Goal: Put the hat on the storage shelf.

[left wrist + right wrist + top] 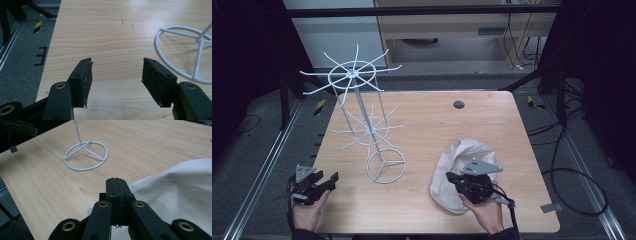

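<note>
The right tool is sitting over the near right part of the wooden bench, held in the person's right hand. Its two black jaws are pressing tight together, with no gap between them. In the right gripper view the jaws are closed right above the edge of a white cloth, but I cannot tell if any cloth is pinched between them. The cloth is lying in a soft heap on the bench, under and beside this tool, and it is spreading out toward the far side.

The left tool is resting at the near left corner of the bench, in the person's left hand. Its jaws are standing wide apart, and there is nothing between them but bare wood.

A tall white wire rack is standing upright on the bench between the two tools, a bit farther back. It is resting on a round ring foot and is carrying two wheels of thin spokes, one high and one lower. The rack is well apart from the cloth.
</note>
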